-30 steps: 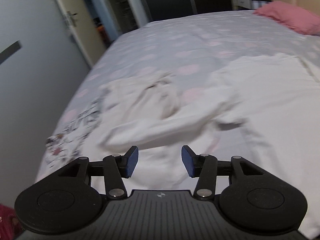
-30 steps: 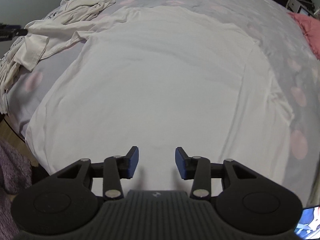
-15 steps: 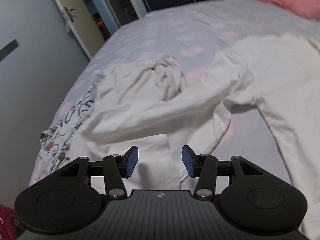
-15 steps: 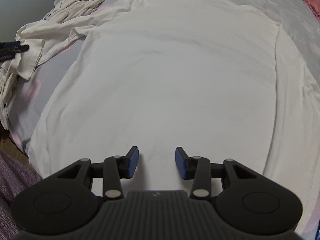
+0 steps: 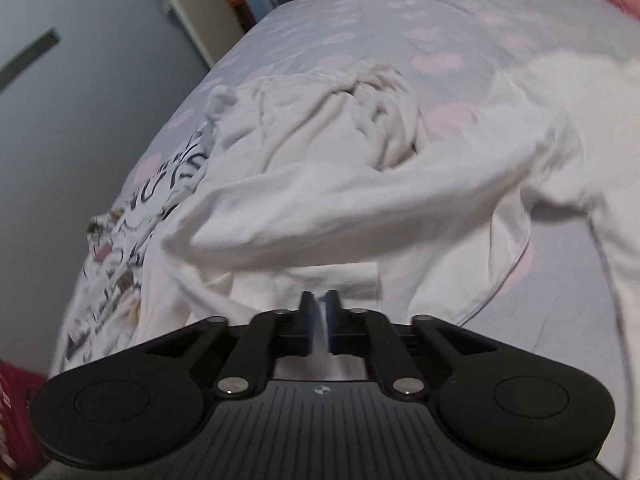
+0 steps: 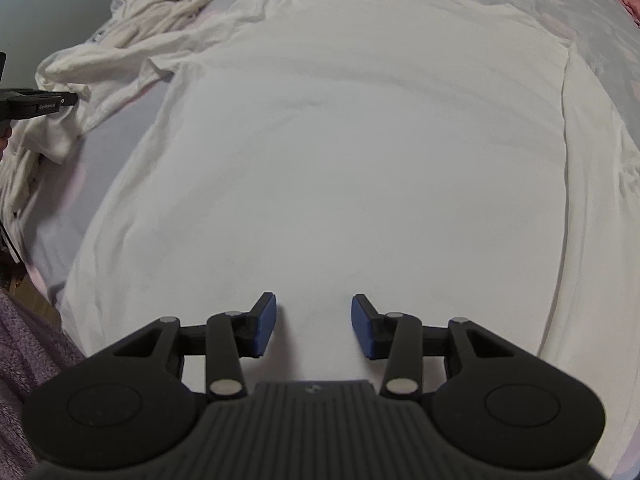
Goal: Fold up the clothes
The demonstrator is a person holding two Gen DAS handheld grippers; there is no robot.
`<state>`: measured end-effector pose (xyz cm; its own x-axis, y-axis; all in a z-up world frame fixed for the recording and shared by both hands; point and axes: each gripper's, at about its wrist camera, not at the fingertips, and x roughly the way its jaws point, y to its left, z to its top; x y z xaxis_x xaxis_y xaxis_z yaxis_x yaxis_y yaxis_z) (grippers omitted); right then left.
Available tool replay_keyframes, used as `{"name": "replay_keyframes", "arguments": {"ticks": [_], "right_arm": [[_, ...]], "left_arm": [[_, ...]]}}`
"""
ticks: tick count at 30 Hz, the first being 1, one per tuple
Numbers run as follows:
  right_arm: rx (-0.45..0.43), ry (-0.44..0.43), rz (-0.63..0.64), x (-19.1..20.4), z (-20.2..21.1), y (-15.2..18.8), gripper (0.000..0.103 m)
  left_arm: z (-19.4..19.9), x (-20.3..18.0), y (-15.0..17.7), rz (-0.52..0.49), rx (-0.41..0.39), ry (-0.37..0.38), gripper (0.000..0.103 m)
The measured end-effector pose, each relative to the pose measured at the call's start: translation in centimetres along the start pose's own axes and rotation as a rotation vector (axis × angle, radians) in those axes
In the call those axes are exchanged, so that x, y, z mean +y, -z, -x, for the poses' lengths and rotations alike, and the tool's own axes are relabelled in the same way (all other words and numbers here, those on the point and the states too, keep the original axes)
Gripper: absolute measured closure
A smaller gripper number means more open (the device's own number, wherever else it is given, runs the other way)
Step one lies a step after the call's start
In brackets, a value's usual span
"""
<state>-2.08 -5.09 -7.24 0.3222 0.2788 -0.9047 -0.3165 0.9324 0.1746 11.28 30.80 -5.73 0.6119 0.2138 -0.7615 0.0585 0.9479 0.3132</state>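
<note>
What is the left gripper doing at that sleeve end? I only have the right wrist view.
Observer: The left gripper is shut, with white fabric of the sleeve pinched between its fingers.
Operator: Is anything lying next to that sleeve?
Observer: Yes, a printed garment with black lettering lies beside it, at the near edge of the bed.
</note>
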Motion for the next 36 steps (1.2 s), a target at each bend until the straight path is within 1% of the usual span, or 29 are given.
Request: {"name": "replay_keyframes", "arguments": {"ticks": [3,5,7,9,11,13,14,17,21,23,24,26,28,29,30,32,34,36], "right_arm": [[-0.014,-0.011,0.004,0.1,0.7,0.2,0.056],[-0.017,-0.019,-0.004,0.1,1.0,0.4,0.056],[-0.016,-0.024,-0.013,0.1,1.2,0.7,0.056],[-0.015,-0.014,-0.01,0.1,1.3,1.0,0.056],[-0.018,-0.014,-0.011,0.1,1.6,1.4,0.056],[-0.027,-0.017,-0.017,0.1,2.0,1.6,0.056],[-0.032,-0.019,-0.02,0.1,2.3,1.8,0.056],[-0.061,-0.013,-0.016,0.0,3.2,2.2,0.056],[-0.086,-0.014,-0.009,-0.2,4.2,2.8,0.056],[-0.087,-0.018,-0.012,-0.3,4.4,3.1,0.056],[-0.087,-0.018,-0.015,-0.5,4.4,3.3,0.056],[-0.083,-0.018,-0.026,-0.7,4.4,3.7,0.056],[-0.078,-0.026,-0.035,-0.9,4.5,4.1,0.055],[-0.077,-0.024,-0.04,-1.0,4.5,4.2,0.055],[-0.075,-0.023,-0.042,-1.1,4.5,4.4,0.055],[-0.073,-0.018,-0.053,-1.5,4.4,4.6,0.055],[-0.071,-0.013,-0.064,-2.0,4.4,4.8,0.054],[-0.068,-0.007,-0.075,-2.4,4.4,5.0,0.054]], "left_arm": [[3.2,0.7,0.0,0.021,-0.083,0.034,0.103],[5.8,0.9,-0.2,0.045,-0.139,0.088,0.103],[8.5,0.7,-0.3,0.063,-0.188,0.159,0.103],[11.3,0.4,-0.4,0.07,-0.247,0.249,0.103],[13.9,0.0,-0.8,0.055,-0.305,0.337,0.103],[16.3,-0.6,-1.2,0.035,-0.354,0.406,0.103],[17.2,-0.8,-1.3,0.029,-0.373,0.438,0.103],[19.5,-1.4,-1.4,0.014,-0.411,0.503,0.103],[21.3,-1.9,-1.2,0.004,-0.434,0.539,0.103],[21.6,-2.6,-1.2,-0.029,-0.432,0.512,0.103],[21.4,-2.9,-1.2,-0.039,-0.419,0.49,0.103],[19.5,-3.5,-1.2,-0.042,-0.364,0.419,0.103],[16.8,-3.9,-1.2,-0.041,-0.316,0.349,0.102],[15.2,-4.0,-1.1,-0.04,-0.282,0.318,0.098],[13.5,-4.2,-1.0,-0.042,-0.249,0.286,0.091],[10.2,-4.4,-1.0,-0.043,-0.195,0.226,0.084],[7.2,-4.4,-1.0,-0.037,-0.144,0.169,0.08],[4.9,-4.5,-1.3,-0.039,-0.105,0.122,0.072]]}}
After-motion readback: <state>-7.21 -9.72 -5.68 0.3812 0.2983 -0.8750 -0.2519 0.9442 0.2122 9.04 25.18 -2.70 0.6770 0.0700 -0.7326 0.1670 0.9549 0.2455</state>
